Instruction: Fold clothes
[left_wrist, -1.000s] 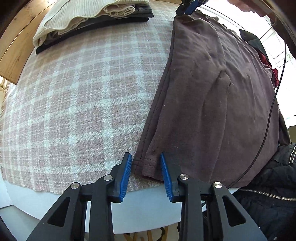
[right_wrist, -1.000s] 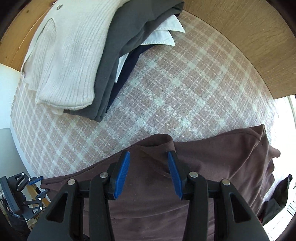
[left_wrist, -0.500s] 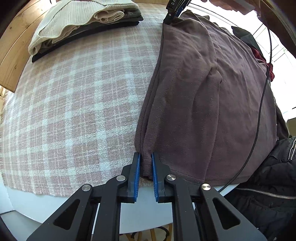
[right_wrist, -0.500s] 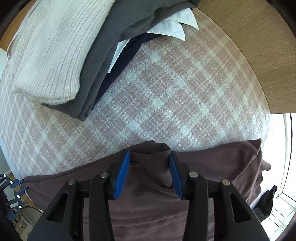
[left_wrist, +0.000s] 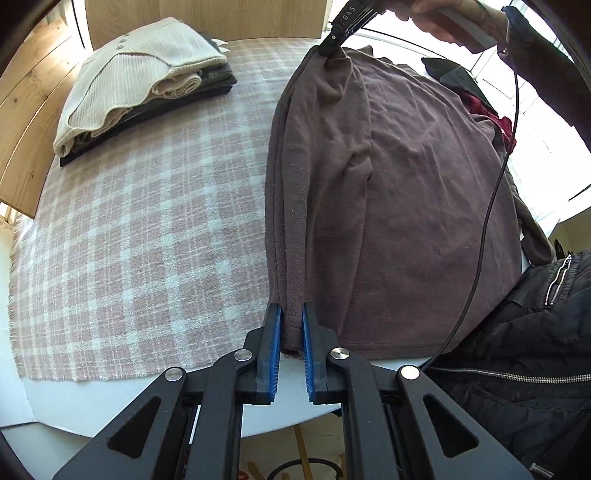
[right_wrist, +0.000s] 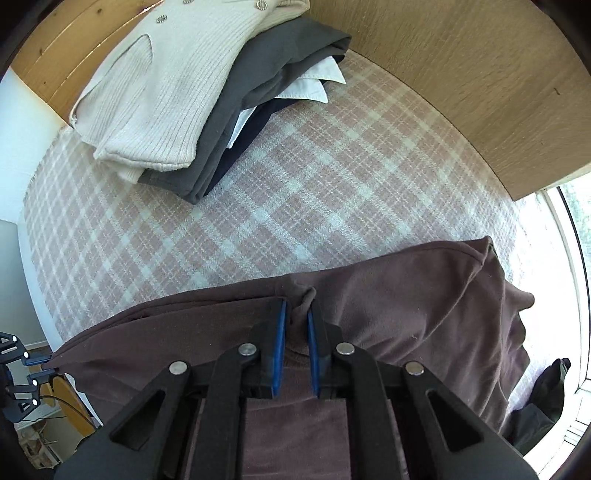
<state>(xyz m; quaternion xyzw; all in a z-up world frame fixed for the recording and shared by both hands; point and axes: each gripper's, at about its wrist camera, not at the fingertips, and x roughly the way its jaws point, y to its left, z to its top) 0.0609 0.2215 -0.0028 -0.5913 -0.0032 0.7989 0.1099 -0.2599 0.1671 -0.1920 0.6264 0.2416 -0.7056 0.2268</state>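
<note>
Left gripper (left_wrist: 291, 314) clamped on brown garment (left_wrist: 406, 184) hem, right gripper (right_wrist: 295, 310) jaws closing on its far fold, beside folded stack (right_wrist: 192, 92).

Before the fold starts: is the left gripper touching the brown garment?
Touching. In the left wrist view the left gripper pinches the brown garment at its corner hem between both blue pads.

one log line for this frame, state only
task: fold clothes | left gripper: shut on brown garment hem | right gripper: closing on same garment's far edge | folded stack: untouched
</note>
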